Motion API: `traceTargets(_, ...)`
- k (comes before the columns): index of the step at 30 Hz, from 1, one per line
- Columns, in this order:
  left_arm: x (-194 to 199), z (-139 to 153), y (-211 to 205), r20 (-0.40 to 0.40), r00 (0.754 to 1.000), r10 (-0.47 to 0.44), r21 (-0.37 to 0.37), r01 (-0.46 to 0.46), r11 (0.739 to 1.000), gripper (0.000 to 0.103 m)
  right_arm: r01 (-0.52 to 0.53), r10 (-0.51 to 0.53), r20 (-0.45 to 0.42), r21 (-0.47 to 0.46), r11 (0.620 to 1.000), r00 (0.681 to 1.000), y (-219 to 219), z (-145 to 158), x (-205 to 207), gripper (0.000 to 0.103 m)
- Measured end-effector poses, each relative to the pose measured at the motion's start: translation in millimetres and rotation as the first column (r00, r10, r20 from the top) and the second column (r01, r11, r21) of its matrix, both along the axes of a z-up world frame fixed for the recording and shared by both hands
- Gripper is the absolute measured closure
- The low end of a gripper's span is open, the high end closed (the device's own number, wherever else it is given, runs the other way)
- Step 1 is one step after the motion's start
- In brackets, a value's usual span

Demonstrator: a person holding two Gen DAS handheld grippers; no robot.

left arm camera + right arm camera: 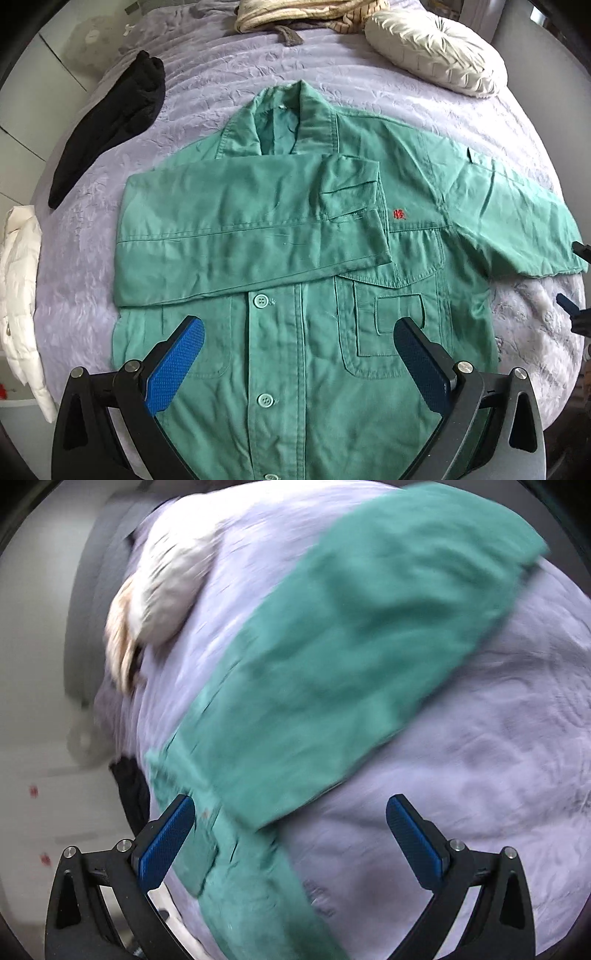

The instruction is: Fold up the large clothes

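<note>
A green button-up jacket (295,332) lies face up on the lilac bedspread (221,85). Its left sleeve (236,229) is folded flat across the chest. Its right sleeve (517,221) stretches out to the right. My left gripper (299,339) is open and empty above the jacket's lower front. My right gripper (290,814) is open and empty just above the outstretched sleeve (332,664), near its cuff; that view is blurred. The right gripper's tips (576,280) also show at the right edge of the left wrist view, beside the cuff.
A black garment (110,125) lies at the bed's left. A white puffer jacket (22,295) hangs over the left edge. A cream pleated cushion (436,51) and a pile of beige clothes (303,14) sit at the far end.
</note>
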State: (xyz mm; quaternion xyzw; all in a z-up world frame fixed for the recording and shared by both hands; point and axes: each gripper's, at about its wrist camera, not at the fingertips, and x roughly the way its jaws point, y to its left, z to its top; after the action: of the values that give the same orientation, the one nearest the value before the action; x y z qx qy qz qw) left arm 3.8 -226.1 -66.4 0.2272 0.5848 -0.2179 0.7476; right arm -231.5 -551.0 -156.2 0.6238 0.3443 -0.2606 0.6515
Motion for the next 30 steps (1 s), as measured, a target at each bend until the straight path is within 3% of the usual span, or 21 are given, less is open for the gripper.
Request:
traceTargets(7,1.3,-24.3,-18.7,-0.039,0.999,-0.005,0.028,0.006,1.000,0.000,0.170,-0.173,0.058,0.055,0.984,0.983,-30.9,-36.4,-35.4,0.000)
traceTargets(17,-5.8,-37.5,-41.7,-0.056,0.997,-0.056,0.044,0.058,0.997,0.000,0.344,-0.357,0.208,0.097,0.934,0.911,-79.5,-51.7,-43.4,0.000)
traceTargets(19,-6.5,-36.0,-42.1,-0.050,0.997,-0.066,0.040,0.068,0.997,0.000,0.371,-0.387,0.239,0.110,0.922,0.891,-81.4,-49.0,-45.2,0.015)
traceTargets(21,-5.5,-35.5,-41.0,-0.047,0.996,-0.071,0.037,0.072,0.997,0.000,0.372,-0.392,0.250,0.124,0.920,0.885,-82.0,-47.5,-46.6,0.098)
traceTargets(24,-0.9,-34.8,-36.0,-0.045,0.996,-0.071,0.024,0.072,0.997,0.000,0.363,-0.390,0.283,0.147,0.920,0.876,-84.8,-45.5,-45.9,0.098)
traceTargets(27,7.4,-32.9,-25.3,-0.033,0.997,-0.073,0.003,0.073,0.997,0.000,0.328,-0.331,0.362,0.073,0.942,0.871,-81.3,-18.2,-37.4,0.098)
traceTargets(30,19.6,-32.0,-9.4,-0.004,0.997,-0.076,-0.010,0.076,0.997,0.000,0.261,-0.234,0.400,-0.013,0.965,0.886,-69.5,14.4,-16.9,0.098)
